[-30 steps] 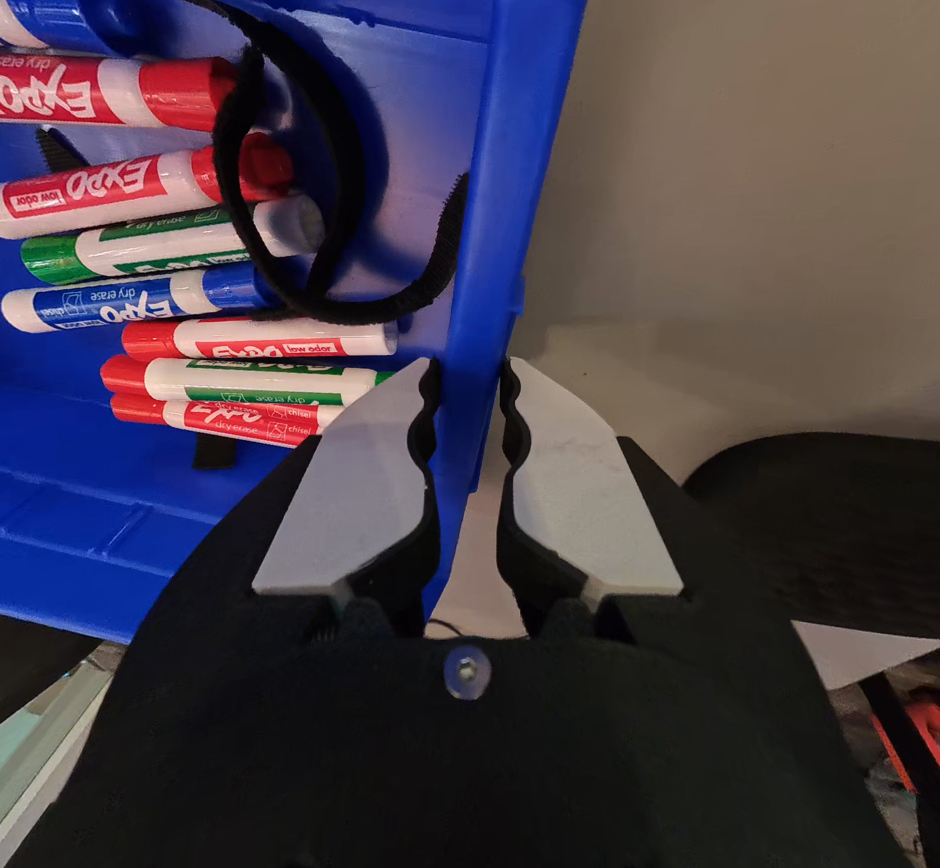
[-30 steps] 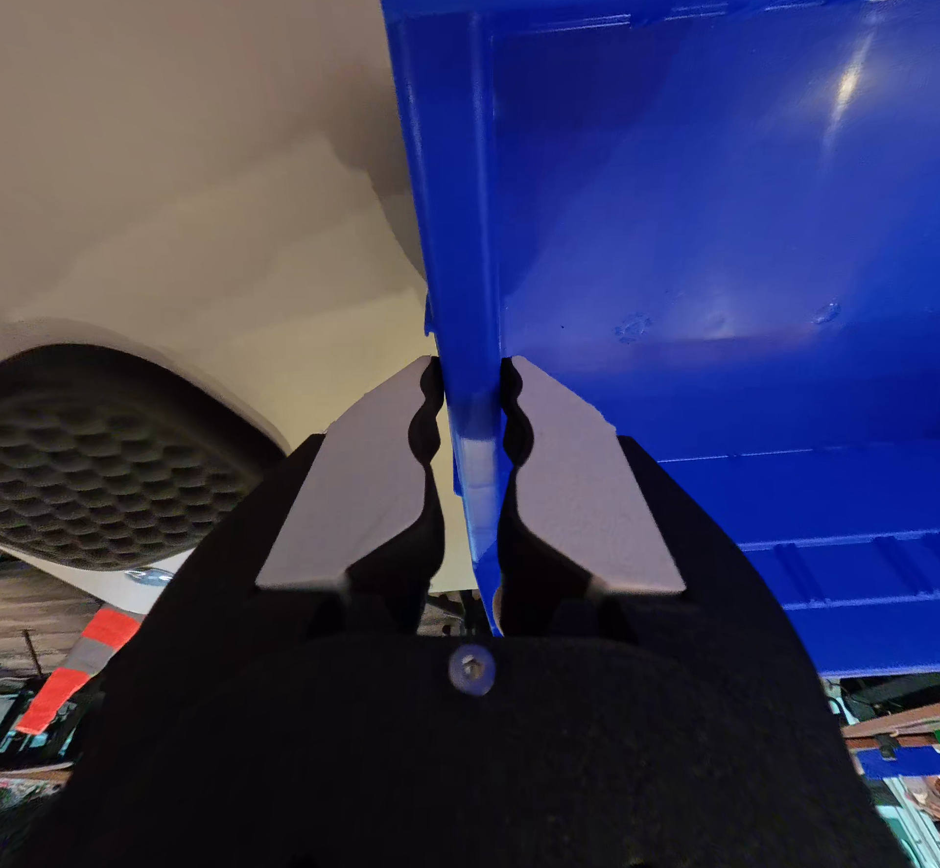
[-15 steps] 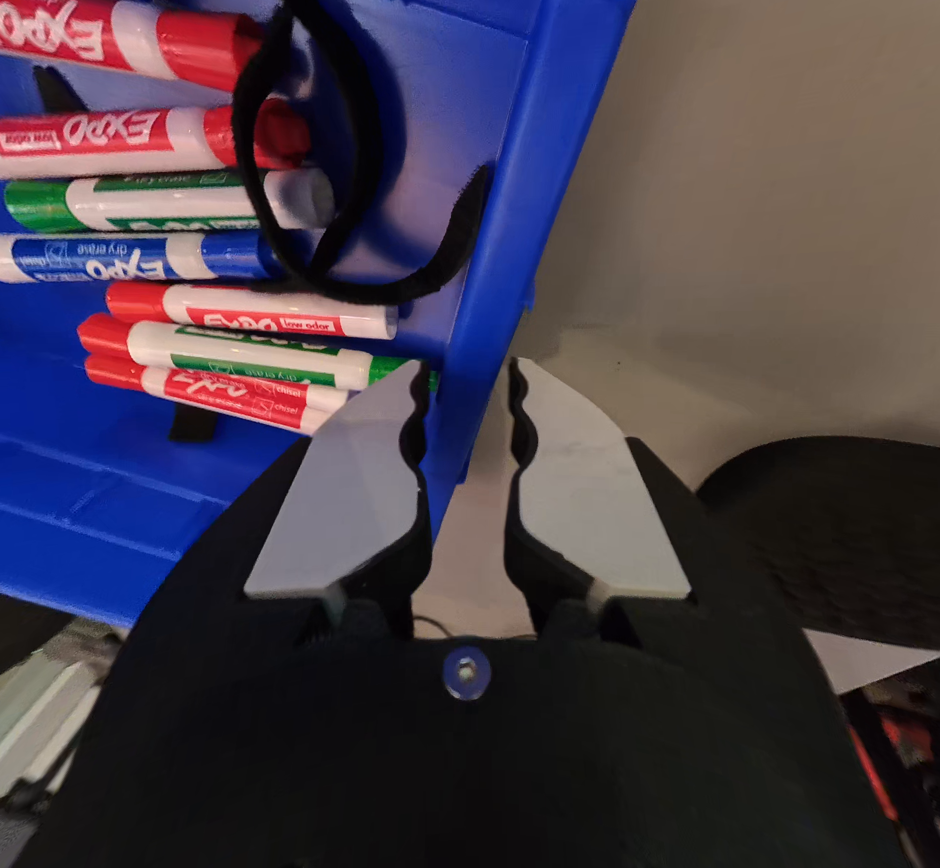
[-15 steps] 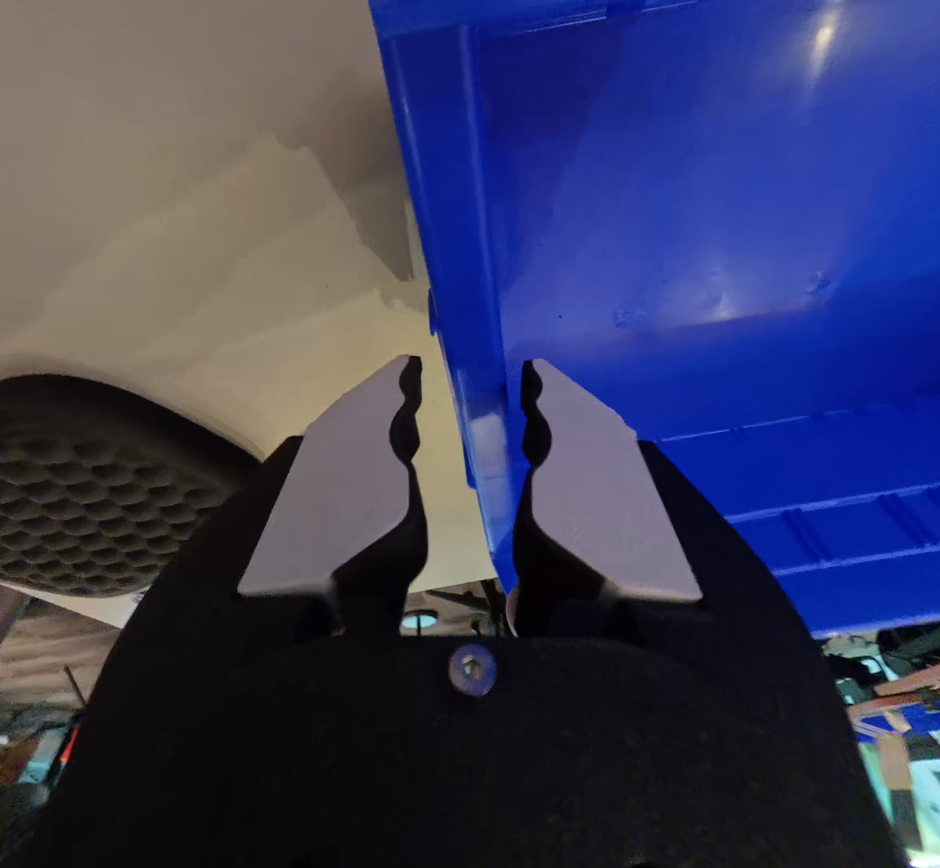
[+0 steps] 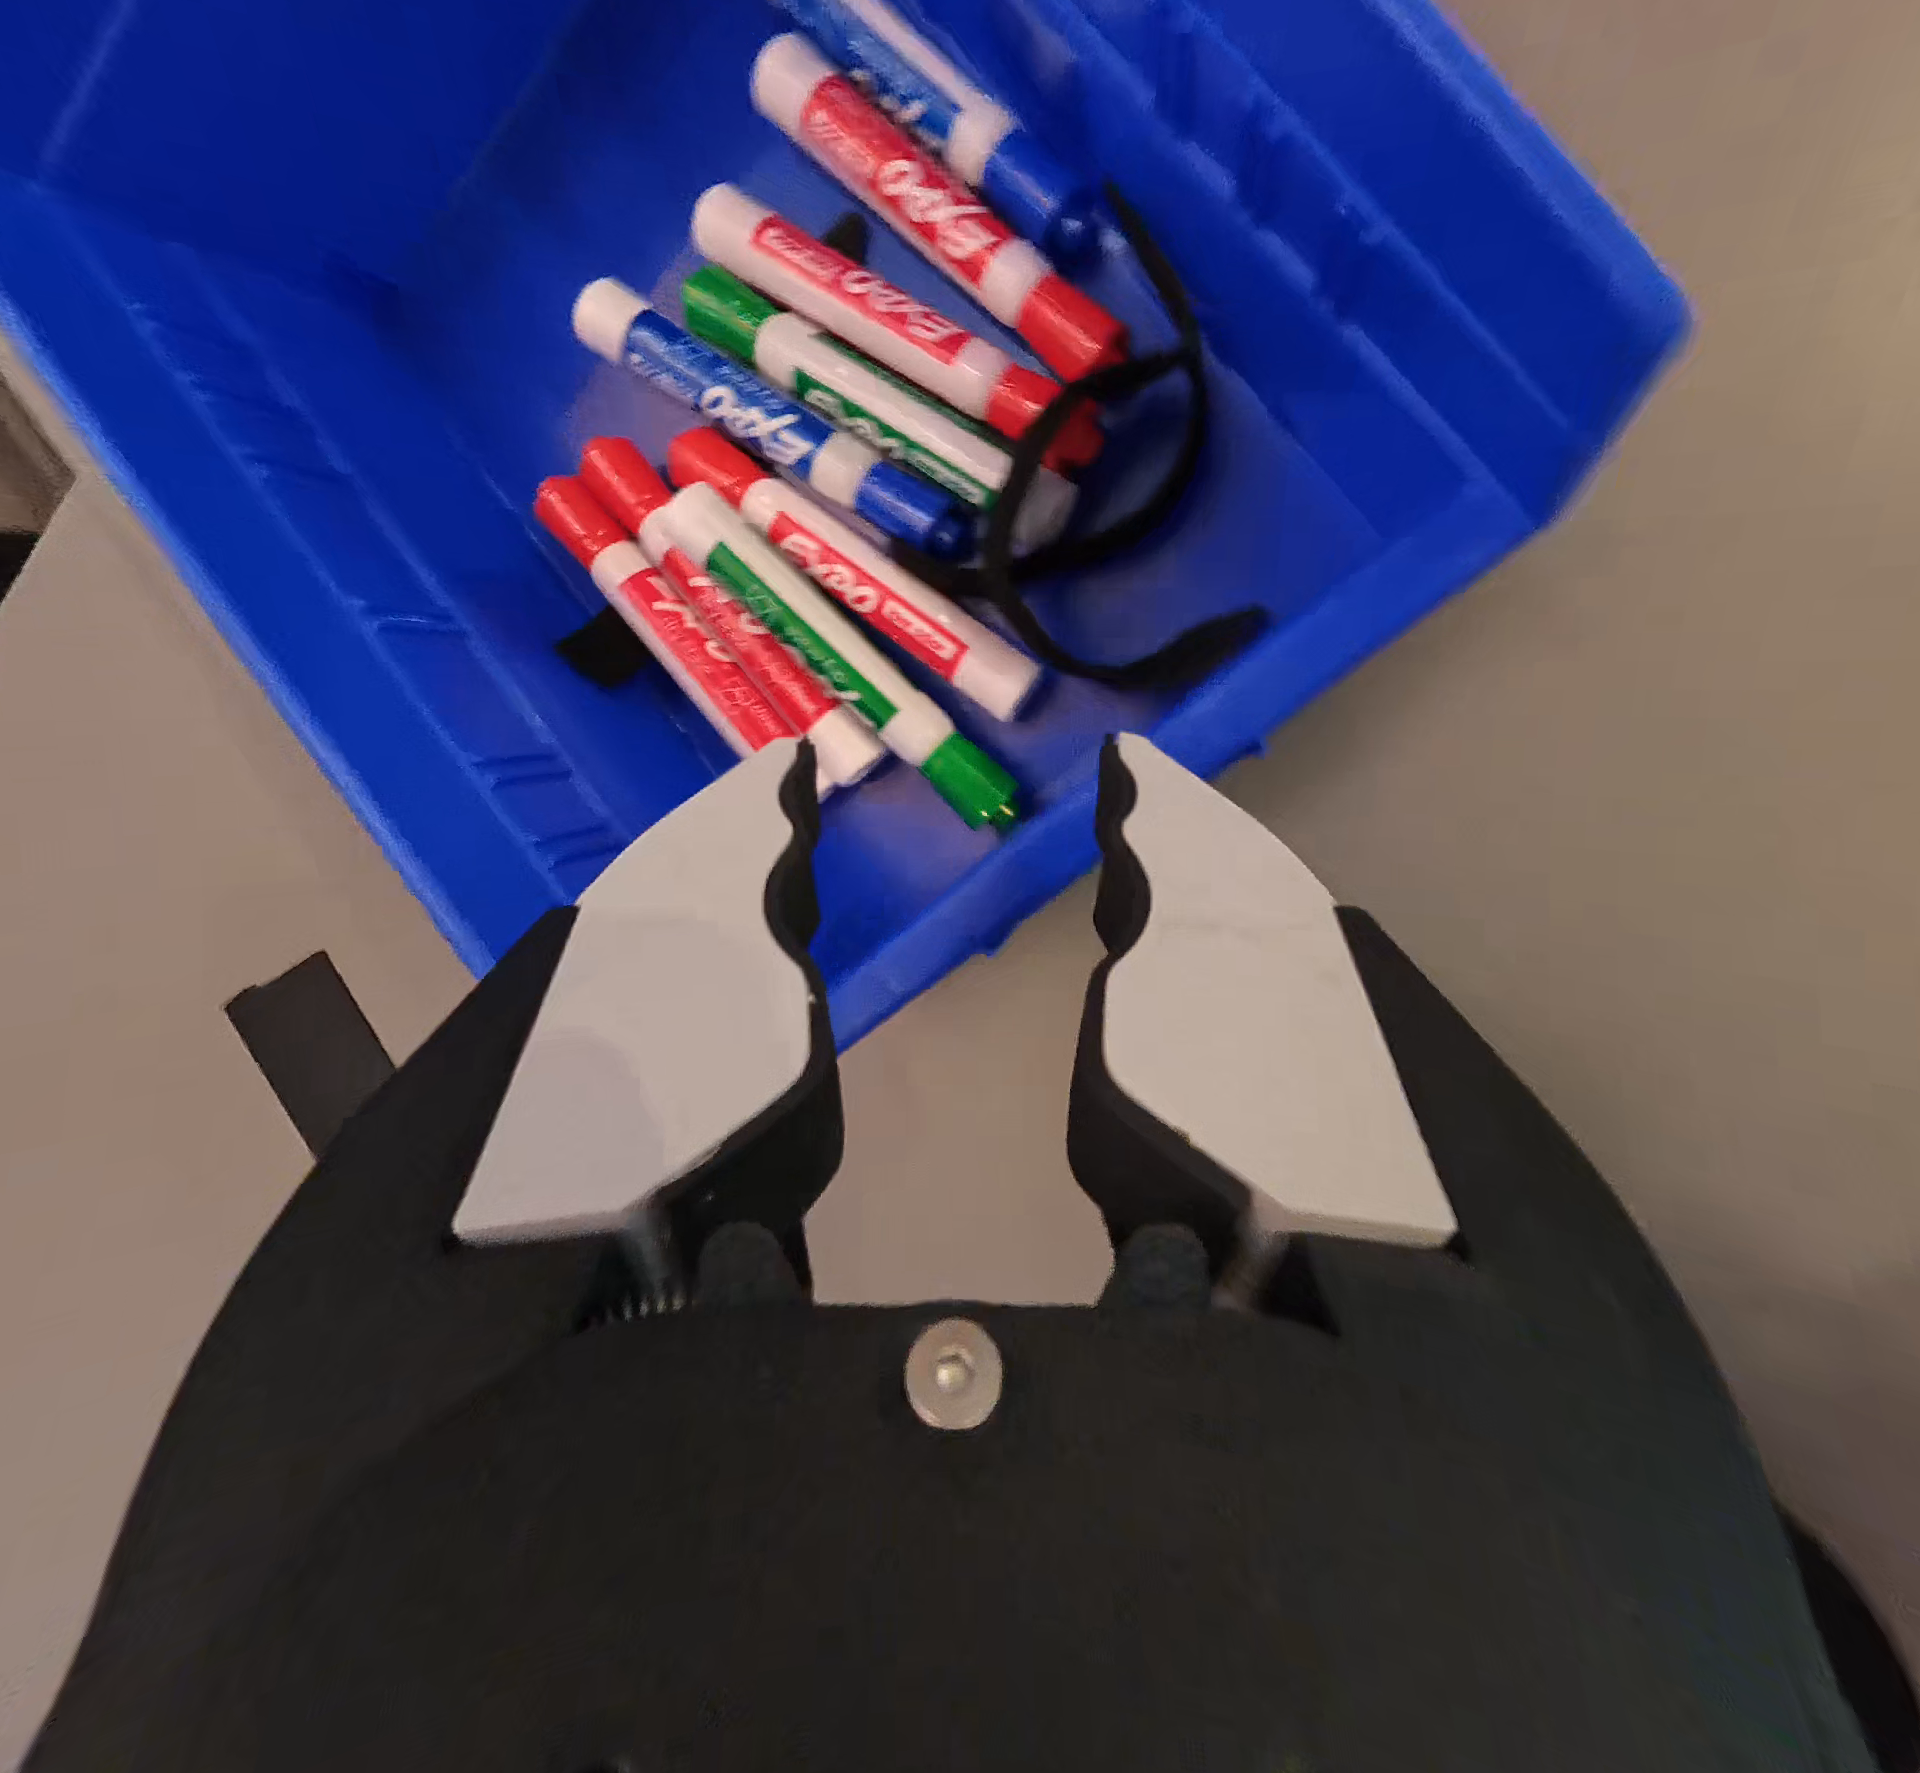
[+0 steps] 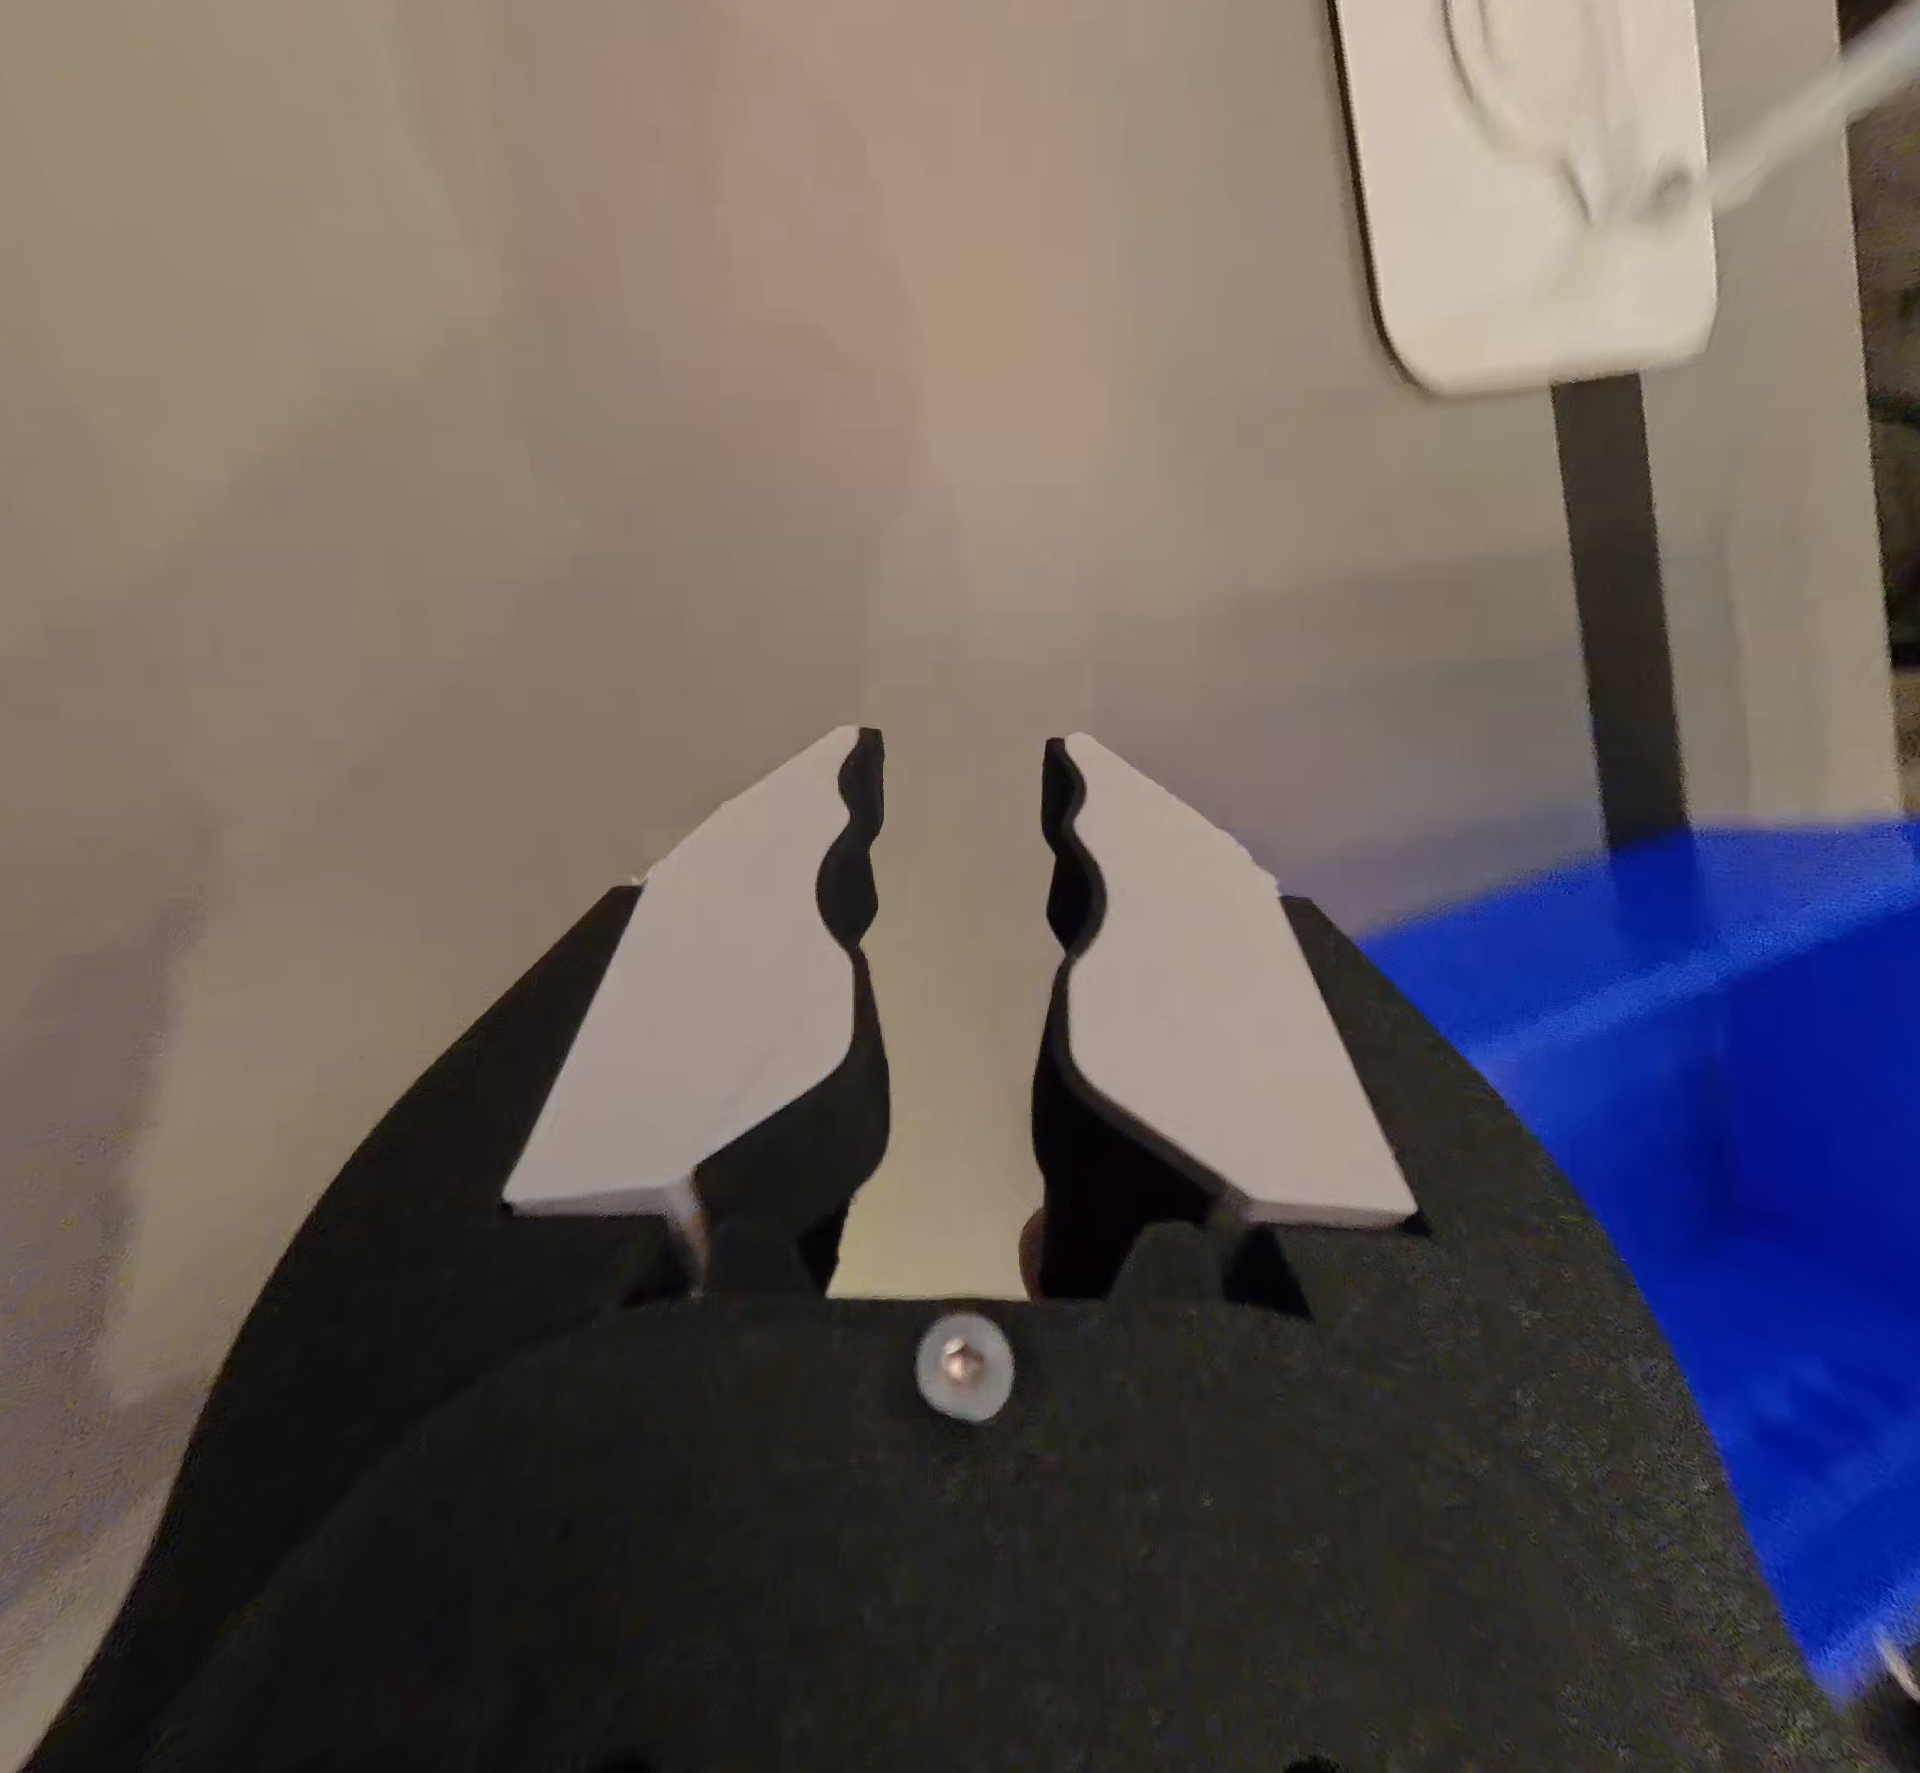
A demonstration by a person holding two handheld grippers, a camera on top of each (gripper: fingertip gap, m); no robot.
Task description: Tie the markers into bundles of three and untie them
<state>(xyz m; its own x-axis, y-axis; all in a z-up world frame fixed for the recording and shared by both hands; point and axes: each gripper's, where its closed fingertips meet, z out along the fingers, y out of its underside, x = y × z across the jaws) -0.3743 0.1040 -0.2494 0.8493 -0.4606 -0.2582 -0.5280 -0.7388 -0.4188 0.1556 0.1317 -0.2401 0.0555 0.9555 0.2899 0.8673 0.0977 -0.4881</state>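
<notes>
Both the left gripper point(image 5: 951, 757) and right gripper point(image 6: 963, 752) hang spread and empty — the red, green and blue dry-erase markers point(image 5: 831, 435) lie loose in the blue plastic bin point(image 5: 312, 352) beside a black fabric strap point(image 5: 1164, 435), so bundling looks barely begun.

left hand-held gripper point(image 5: 951, 757): jaws apart, empty | right hand-held gripper point(image 6: 963, 755): jaws apart, empty

The only writing sits on the printed barrel labels of the dry-erase markers point(image 5: 831, 435) lying in the blue bin point(image 5: 1351, 289): brand lettering in white on red, blue and green bands. Nothing else bears text.
</notes>
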